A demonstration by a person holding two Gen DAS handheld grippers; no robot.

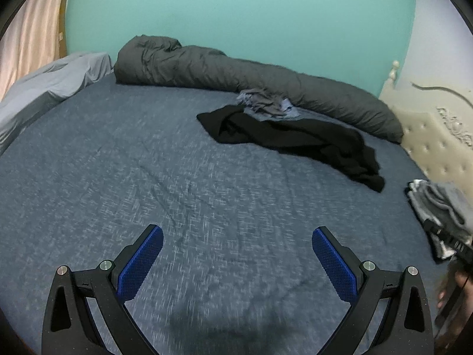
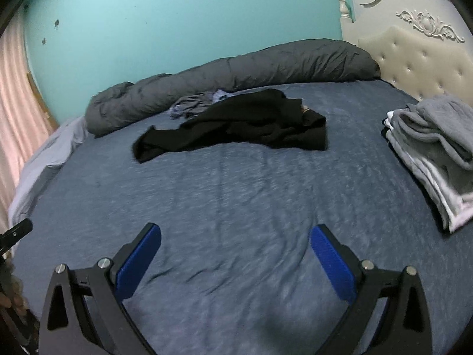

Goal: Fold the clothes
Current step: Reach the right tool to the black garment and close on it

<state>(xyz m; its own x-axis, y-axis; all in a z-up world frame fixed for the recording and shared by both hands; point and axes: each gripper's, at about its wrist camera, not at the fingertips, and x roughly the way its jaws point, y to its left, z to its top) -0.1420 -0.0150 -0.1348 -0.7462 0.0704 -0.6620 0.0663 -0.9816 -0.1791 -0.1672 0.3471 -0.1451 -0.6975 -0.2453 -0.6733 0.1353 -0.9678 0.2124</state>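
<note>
Left gripper [image 1: 237, 233] and right gripper [image 2: 235, 232]: black angular linkage arms, round silver screws at the pivots, each finger faced inside with a ribbed blue pad [image 1: 141, 263].

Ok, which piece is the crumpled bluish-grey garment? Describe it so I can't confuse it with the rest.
Start at the long dark grey rolled duvet lying along the teal wall. Right in front of it lies a small crumpled bluish-grey garment, partly under the black garment. It is paler and smaller than the black one, and unfolded, unlike the folded grey stack by the headboard.
</note>
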